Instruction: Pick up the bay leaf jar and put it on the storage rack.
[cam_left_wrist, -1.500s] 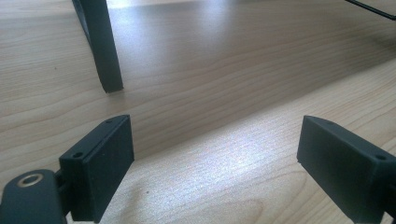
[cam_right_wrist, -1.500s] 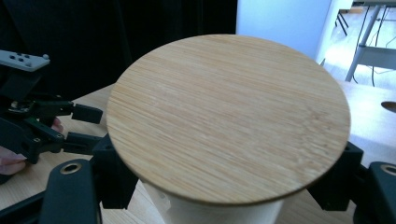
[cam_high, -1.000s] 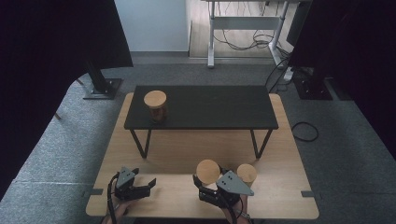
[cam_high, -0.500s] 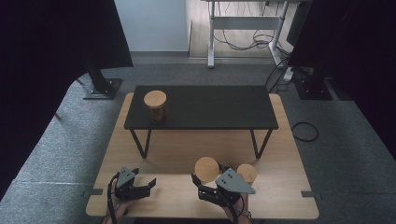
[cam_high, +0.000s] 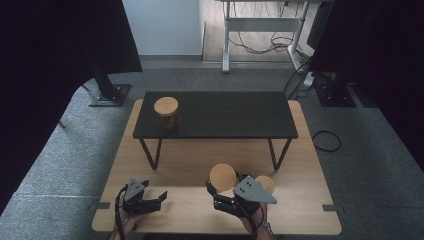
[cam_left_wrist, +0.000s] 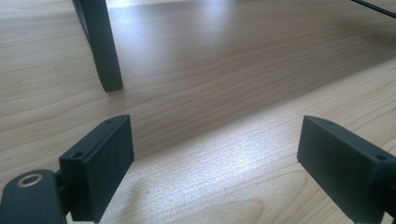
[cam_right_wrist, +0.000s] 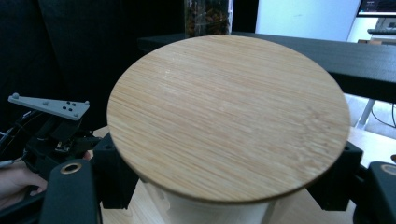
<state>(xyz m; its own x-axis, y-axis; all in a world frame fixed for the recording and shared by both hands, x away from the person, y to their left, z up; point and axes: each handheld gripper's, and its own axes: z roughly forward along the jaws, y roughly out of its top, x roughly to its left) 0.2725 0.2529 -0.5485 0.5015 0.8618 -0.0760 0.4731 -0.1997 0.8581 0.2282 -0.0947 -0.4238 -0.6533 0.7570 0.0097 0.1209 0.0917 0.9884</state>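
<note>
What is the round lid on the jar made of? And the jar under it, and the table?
The lid looks like bamboo or wood: fine straight pale-brown grain, matte. The jar that the right gripper holds looks like white plastic or frosted glass; hard to tell. The table looks like light wood or laminate, with wavy grain and a soft sheen.

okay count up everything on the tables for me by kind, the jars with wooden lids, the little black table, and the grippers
Jars with round bamboo lids: 3, one on the black table, one in the right gripper, one beside that gripper
Small black table: 1
Grippers: 2, the left gripper and the right gripper
Total: 6
</note>
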